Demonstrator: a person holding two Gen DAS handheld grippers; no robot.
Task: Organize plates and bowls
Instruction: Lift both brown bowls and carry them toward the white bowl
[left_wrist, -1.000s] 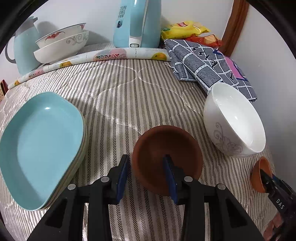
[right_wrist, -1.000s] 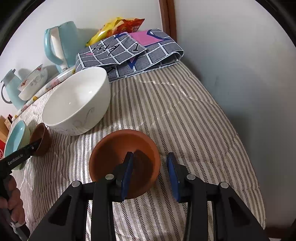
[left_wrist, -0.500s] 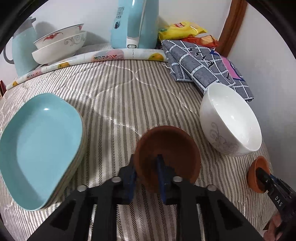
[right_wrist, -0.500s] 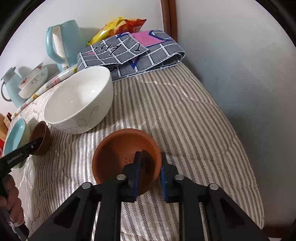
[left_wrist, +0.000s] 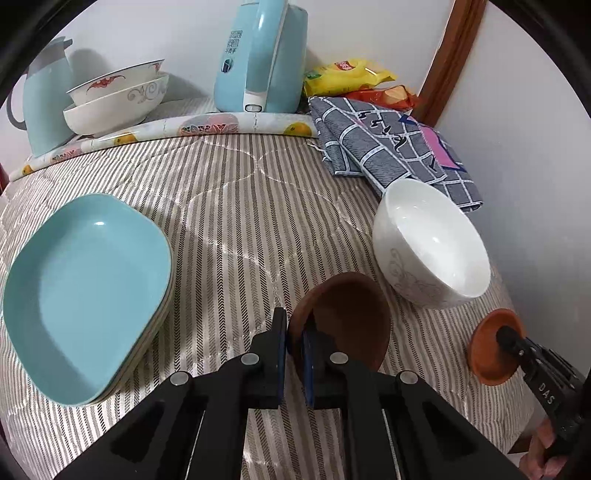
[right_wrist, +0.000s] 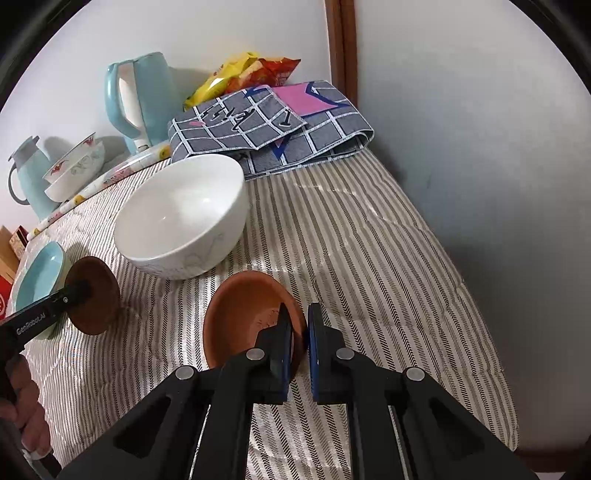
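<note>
While tilted, both saucers (left_wrist: 347, 317) jaw-gripped.

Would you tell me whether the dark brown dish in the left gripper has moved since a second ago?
Yes. The dark brown dish has tilted up off the striped cloth, toward the white bowl, clamped by the left gripper.

White walls (right_wrist: 461, 110) meet at a brown wooden post (left_wrist: 448, 59) beyond my striped, quilted tabletop (left_wrist: 240, 206).

Bed, striped quilted cover (left_wrist: 236, 206). On it: stacked blue plates (left_wrist: 88, 291); white bowl (left_wrist: 432, 243); folded grey checked cloth (left_wrist: 384, 147); floral mat (left_wrist: 207, 125) along the far edge, carrying kettle (left_wrist: 262, 55), jug (left_wrist: 44, 103) and nested bowls (left_wrist: 118, 99).
</note>
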